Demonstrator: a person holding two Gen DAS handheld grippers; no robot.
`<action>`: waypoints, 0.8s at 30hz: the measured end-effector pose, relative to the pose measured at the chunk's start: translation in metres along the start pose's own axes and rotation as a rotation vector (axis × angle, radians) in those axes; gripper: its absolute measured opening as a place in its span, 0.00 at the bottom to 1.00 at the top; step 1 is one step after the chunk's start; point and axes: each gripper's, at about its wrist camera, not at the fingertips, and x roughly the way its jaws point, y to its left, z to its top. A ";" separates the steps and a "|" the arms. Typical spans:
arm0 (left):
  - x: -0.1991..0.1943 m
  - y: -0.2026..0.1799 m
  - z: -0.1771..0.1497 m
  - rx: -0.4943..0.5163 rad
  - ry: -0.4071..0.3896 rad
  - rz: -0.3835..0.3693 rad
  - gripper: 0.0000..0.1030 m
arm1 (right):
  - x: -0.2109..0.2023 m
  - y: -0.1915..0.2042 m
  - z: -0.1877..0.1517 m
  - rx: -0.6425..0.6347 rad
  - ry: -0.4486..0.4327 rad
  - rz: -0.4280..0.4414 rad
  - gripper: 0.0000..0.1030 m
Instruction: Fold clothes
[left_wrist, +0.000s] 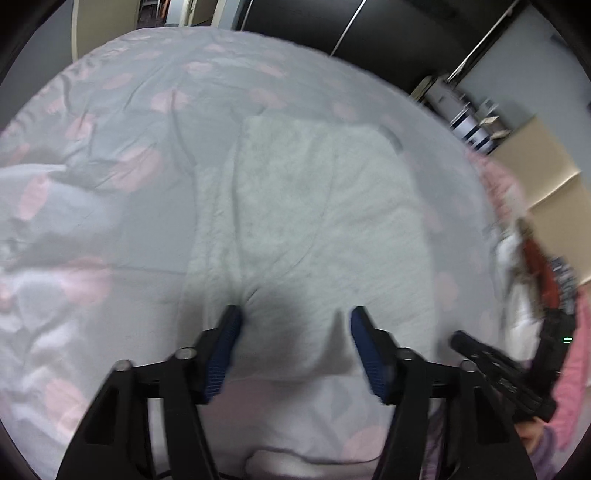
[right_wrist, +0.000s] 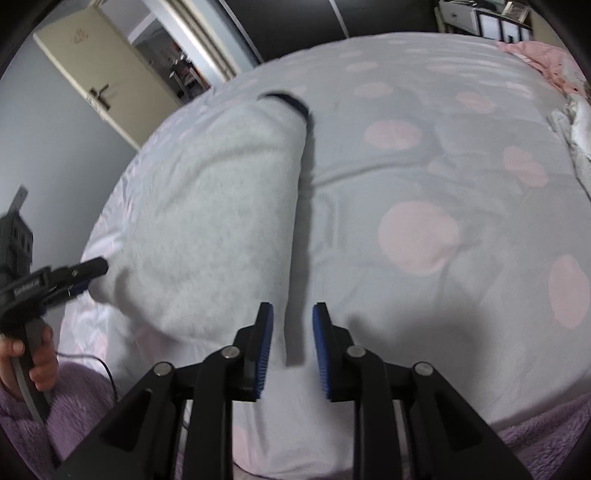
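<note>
Blue-padded left gripper spread wide over near edge of pale garment, gripping nothing. Garment lying flat on spotted bedspread, dark collar at far end. In right wrist view, left gripper entering from left, tips touching garment's near corner, held pistol-style by hand in purple sleeve. Right gripper parted too, empty, hovering just off garment's right edge above bedspread. Pink clothes heaped at far right. Cream door ajar beyond.
</note>
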 end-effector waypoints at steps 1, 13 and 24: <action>0.003 0.001 -0.001 -0.003 0.010 0.023 0.30 | 0.004 0.001 -0.003 -0.011 0.017 -0.001 0.29; -0.043 -0.014 -0.003 0.045 -0.231 0.050 0.12 | 0.043 0.022 -0.024 -0.070 0.148 0.045 0.43; 0.018 0.014 0.000 -0.039 0.016 0.336 0.13 | 0.055 0.025 -0.029 -0.041 0.134 0.061 0.17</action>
